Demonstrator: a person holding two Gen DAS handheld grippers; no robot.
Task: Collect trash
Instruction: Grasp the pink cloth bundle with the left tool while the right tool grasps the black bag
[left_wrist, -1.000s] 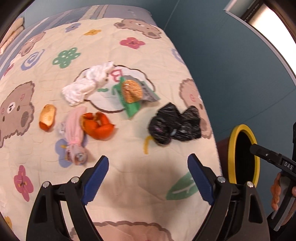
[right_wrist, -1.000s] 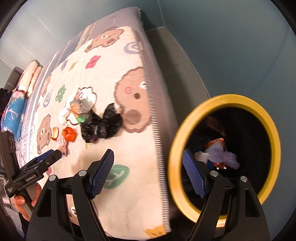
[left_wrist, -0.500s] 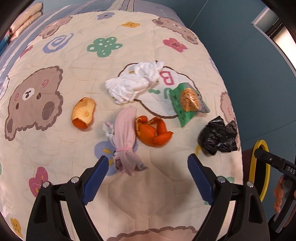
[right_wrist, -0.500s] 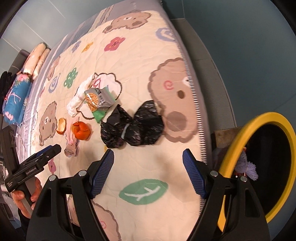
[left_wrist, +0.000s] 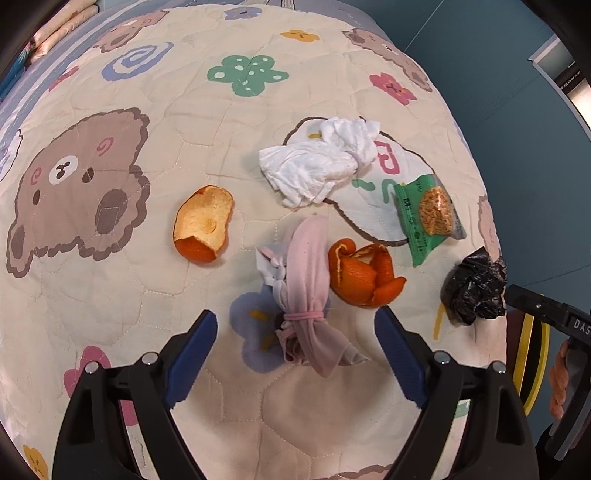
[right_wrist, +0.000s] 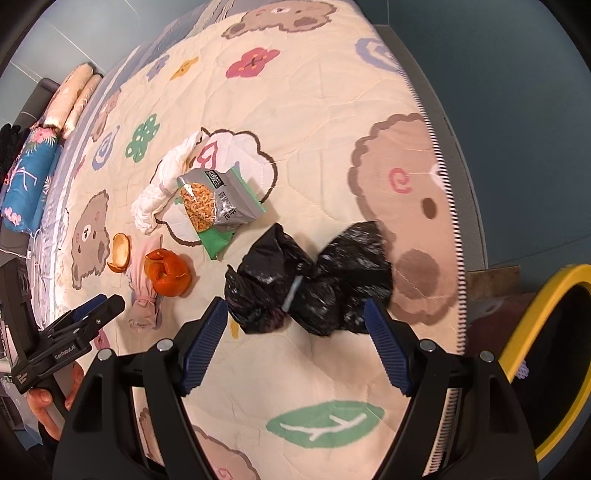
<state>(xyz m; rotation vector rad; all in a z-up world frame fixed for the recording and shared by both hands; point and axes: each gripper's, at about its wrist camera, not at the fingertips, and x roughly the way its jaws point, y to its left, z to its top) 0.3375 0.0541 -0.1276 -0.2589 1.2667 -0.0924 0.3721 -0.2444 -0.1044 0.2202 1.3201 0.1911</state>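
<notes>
A bed (left_wrist: 110, 277) with a cream bear-and-flower quilt fills the left wrist frame. On it lie a white tissue (left_wrist: 317, 162) above centre, a snack packet (left_wrist: 428, 218) at right, two orange peels (left_wrist: 203, 225) (left_wrist: 364, 277), a pink tied cloth (left_wrist: 306, 288) at centre and a black bag (left_wrist: 474, 291) at far right.

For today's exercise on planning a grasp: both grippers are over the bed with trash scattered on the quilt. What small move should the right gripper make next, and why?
Probably lower the right gripper straight down onto the black plastic bag. Its fingers stand open and empty, the bag lies just ahead between them, and the yellow-rimmed bin waits close by on its side.
</notes>
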